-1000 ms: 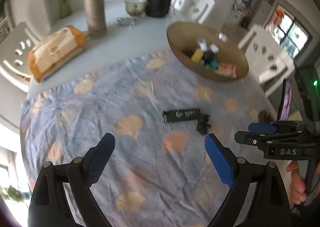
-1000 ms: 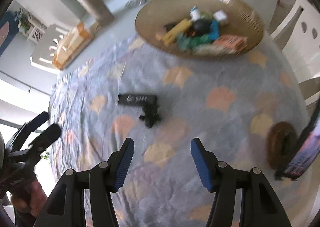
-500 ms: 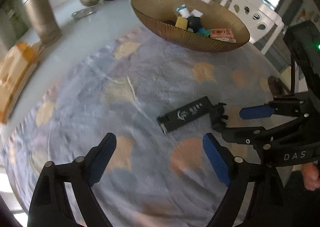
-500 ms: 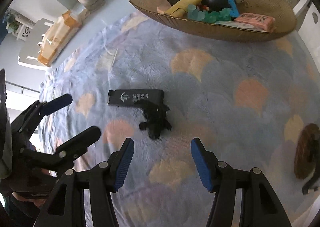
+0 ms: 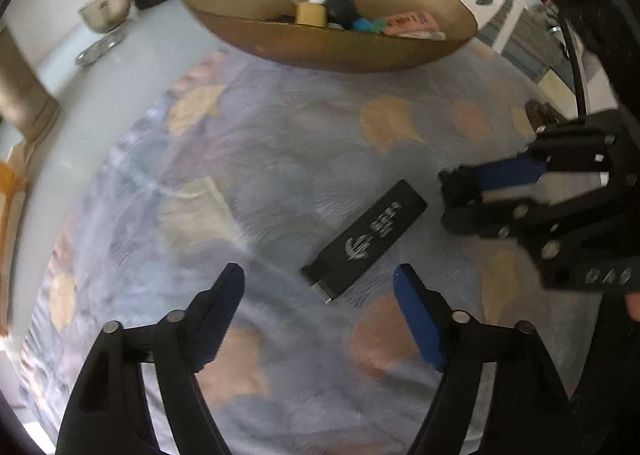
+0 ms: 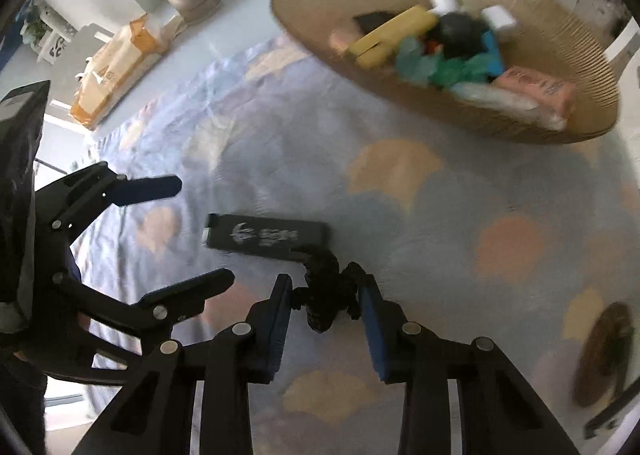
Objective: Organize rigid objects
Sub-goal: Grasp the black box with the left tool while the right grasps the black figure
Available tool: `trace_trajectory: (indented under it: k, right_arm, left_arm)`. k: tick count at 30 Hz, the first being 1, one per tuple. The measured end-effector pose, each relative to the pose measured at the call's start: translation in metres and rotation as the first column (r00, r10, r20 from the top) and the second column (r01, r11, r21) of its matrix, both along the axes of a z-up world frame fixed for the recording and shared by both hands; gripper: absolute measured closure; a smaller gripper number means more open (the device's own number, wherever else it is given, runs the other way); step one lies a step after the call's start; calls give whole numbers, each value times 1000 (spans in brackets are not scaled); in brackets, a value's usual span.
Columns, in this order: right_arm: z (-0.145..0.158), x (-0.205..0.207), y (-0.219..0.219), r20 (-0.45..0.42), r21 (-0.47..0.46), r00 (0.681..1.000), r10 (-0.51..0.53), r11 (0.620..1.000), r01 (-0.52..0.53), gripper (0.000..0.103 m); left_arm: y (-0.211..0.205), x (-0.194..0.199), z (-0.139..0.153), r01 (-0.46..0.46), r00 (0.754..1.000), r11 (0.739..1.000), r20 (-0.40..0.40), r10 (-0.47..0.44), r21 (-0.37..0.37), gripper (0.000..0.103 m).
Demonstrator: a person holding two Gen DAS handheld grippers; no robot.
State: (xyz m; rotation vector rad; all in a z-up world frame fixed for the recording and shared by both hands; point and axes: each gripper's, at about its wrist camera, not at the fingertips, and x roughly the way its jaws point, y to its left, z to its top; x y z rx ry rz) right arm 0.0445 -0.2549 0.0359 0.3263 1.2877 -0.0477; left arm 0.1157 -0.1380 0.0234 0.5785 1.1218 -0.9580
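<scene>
Right gripper [image 6: 324,303] jaws just closing, blue pads flanking a knobbly black plastic toy [image 6: 326,297] low centre, contact blurred, left gripper [image 5: 318,301] narrowing, nothing between, flat black printed box [image 5: 366,241] ahead, ribbed brown bowl [image 6: 568,35] upper right, contents smeared.

The flat black box [image 5: 366,241] lying on the patterned cloth carries a white emblem and a short line of white print on its top face; the print is too blurred to read in either view. On the black frame of the right tool [image 5: 480,191], seen from the left wrist, raised letters read roughly "DAS", smeared by motion. The pink packet [image 6: 536,89] in the woven bowl [image 6: 576,55] and the orange-and-white bag [image 6: 112,71] on the tabletop both bear markings, none legible.
</scene>
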Motion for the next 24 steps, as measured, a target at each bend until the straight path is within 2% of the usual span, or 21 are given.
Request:
trace_trajectory:
  k: [2, 4, 6, 8, 9, 12, 13, 16, 19, 22, 23, 24]
  right_arm:
    - [3, -6, -12, 6, -6, 1000, -12, 1000, 12, 70]
    - [5, -12, -22, 12, -14, 1000, -19, 1000, 20, 70]
    - [7, -18, -30, 16, -9, 999, -32, 999, 32, 70]
    - [9, -24, -35, 21, 4, 999, -41, 999, 40, 70]
    - [9, -24, -34, 25, 12, 999, -39, 999, 39, 70]
    - [11, -29, -27, 45, 67, 999, 13, 998, -16, 70]
    - [10, -30, -23, 46, 79, 998, 30, 996, -33, 70]
    - [3, -35, -11, 41, 115, 996, 80, 990, -84, 70]
    - [-10, -42, -11, 5, 154, 997, 73, 985, -72, 69]
    - [-17, -45, -12, -19, 187, 997, 70, 980, -65, 65]
    - [-17, -46, -13, -21, 209, 998, 67, 976, -62, 61]
    - [-17, -47, -14, -24, 230, 998, 62, 972, -55, 50]
  left_arm:
    - [-11, -3, -3, 22, 1000, 1000, 1, -22, 9, 40]
    - [-21, -8, -3, 41, 998, 999, 47, -42, 23, 48]
    - [-28, -14, 0, 56, 996, 998, 65, -58, 28, 72]
    - [-30, -16, 1, 26, 999, 1000, 46, -27, 15, 79]
    - [-28, -16, 1, 2, 999, 1000, 35, -2, 5, 79]
    - [-10, -13, 1, -166, 986, 985, -32, 165, -40, 79]
    - [1, -14, 2, -248, 968, 967, -58, 244, -54, 79]
    - [24, -27, 4, -386, 922, 920, -66, 383, -61, 79]
    - [40, -45, -1, -467, 884, 883, -35, 466, -33, 79]
    - [52, -60, -4, -504, 863, 863, -28, 504, -27, 79]
    - [53, -62, -4, -513, 858, 858, -43, 511, -34, 75]
    - [53, -63, -4, -519, 854, 854, -61, 516, -42, 63]
